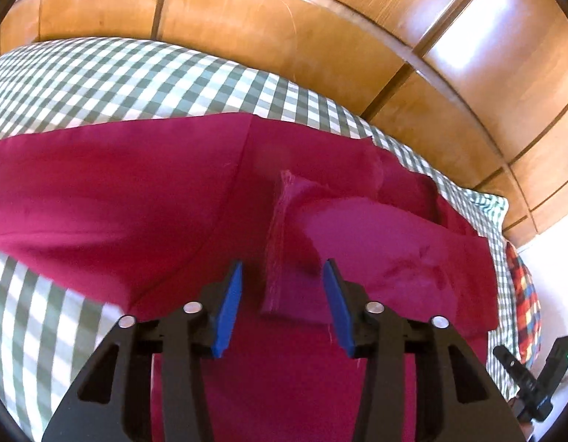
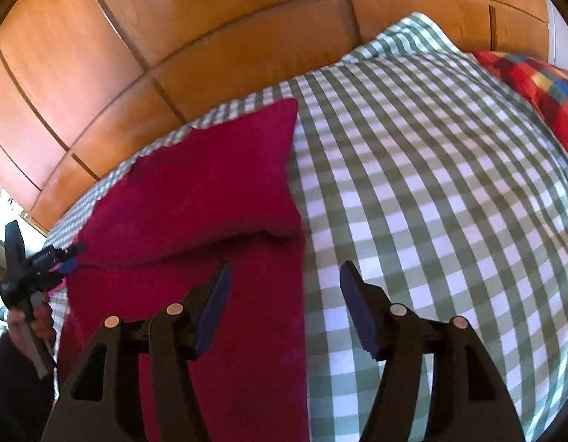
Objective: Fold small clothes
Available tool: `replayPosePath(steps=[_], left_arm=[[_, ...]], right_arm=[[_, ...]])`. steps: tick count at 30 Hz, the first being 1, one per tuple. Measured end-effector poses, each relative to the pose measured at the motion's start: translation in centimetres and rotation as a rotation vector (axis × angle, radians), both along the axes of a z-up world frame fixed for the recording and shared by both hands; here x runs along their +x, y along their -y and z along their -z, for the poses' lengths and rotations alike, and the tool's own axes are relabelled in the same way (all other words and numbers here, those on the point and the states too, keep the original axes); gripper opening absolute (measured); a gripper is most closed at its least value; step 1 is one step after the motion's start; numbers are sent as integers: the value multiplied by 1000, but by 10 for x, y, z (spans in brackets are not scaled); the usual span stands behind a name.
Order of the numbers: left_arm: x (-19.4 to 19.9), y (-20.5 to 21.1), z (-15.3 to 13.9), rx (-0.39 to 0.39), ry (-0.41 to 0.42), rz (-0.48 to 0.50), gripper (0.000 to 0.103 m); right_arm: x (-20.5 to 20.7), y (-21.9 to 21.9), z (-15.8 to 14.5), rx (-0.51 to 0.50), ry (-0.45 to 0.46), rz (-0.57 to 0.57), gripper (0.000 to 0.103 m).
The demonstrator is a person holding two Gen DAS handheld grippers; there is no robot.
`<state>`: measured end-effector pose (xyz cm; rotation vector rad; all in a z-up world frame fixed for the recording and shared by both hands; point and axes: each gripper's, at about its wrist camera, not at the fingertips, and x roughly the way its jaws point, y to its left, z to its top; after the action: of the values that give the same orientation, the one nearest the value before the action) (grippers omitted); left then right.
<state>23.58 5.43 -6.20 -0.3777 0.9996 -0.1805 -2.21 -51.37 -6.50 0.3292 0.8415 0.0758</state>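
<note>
- Magenta garment (image 1: 144, 199) spread on green-checked bedcover (image 2: 431, 184), partly folded, no readable label or writing anywhere
- Left gripper (image 1: 282, 287) pads apart, raised fabric fold between, not pinched
- Right gripper (image 2: 284, 294) spread wide over garment's edge, empty

My red garment (image 1: 136, 199) runs off the bottom edge, checked cover (image 1: 99, 73) hidden beneath it; plaid pillow (image 2: 541, 88) cut by rim; left gripper (image 2: 68, 258) motion-blurred.
</note>
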Motion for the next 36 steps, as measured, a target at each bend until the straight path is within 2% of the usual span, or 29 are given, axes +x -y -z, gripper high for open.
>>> replayPosePath(steps=[1, 3, 4, 5, 8, 9, 11, 12, 14, 16, 19, 20, 22, 23, 25, 28, 31, 33, 36], left_arm=[[3, 3, 1, 8, -3, 3, 29], [7, 10, -1, 45, 8, 14, 12], [9, 14, -7, 68, 23, 21, 8], [9, 13, -13, 72, 47, 15, 7], [5, 2, -39, 13, 131, -22, 6], [3, 0, -40, 20, 130, -24, 6], [3, 6, -30, 139, 108, -10, 5], [3, 11, -16, 201, 79, 8, 5], [4, 16, 4, 244, 26, 27, 5], [3, 16, 15, 257, 32, 19, 5], [1, 10, 9, 218, 41, 5, 5], [0, 6, 6, 190, 46, -1, 9], [-4, -3, -3, 125, 69, -13, 21], [-8, -8, -7, 102, 76, -30, 30], [-17, -21, -12, 57, 87, -88, 34], [-37, -48, -13, 23, 71, -138, 34], [-58, -82, -13, 28, 67, -193, 34], [-73, -112, -14, 37, 64, -262, 34], [-97, -168, -12, 28, 70, -406, 34]], right_arm=[[8, -4, 3, -12, 0, 4, 61], [22, -11, 6, -27, -1, 20, 59], [28, -12, 6, -25, 0, 34, 55], [32, -11, 6, -21, 6, 54, 54], [36, 4, 2, 5, 38, 139, 52], [36, 7, 4, -5, 11, 162, 52], [35, 8, 16, -33, -38, 160, 51], [33, 7, 17, -50, -31, 150, 51], [26, 1, 14, -106, -30, 122, 53], [18, -1, 8, -144, -44, 98, 60], [4, -13, -13, -227, 4, 31, 60], [-1, -20, -22, -242, 34, 10, 60], [-4, -35, -37, -247, 97, -34, 69], [-3, -44, -42, -242, 115, -51, 70], [6, -65, -43, -236, 126, -89, 73], [19, -98, -28, -255, 109, -138, 73], [22, -129, -4, -322, 101, -179, 74], [21, -146, 13, -385, 102, -188, 83], [25, -151, 29, -416, 73, -187, 92]])
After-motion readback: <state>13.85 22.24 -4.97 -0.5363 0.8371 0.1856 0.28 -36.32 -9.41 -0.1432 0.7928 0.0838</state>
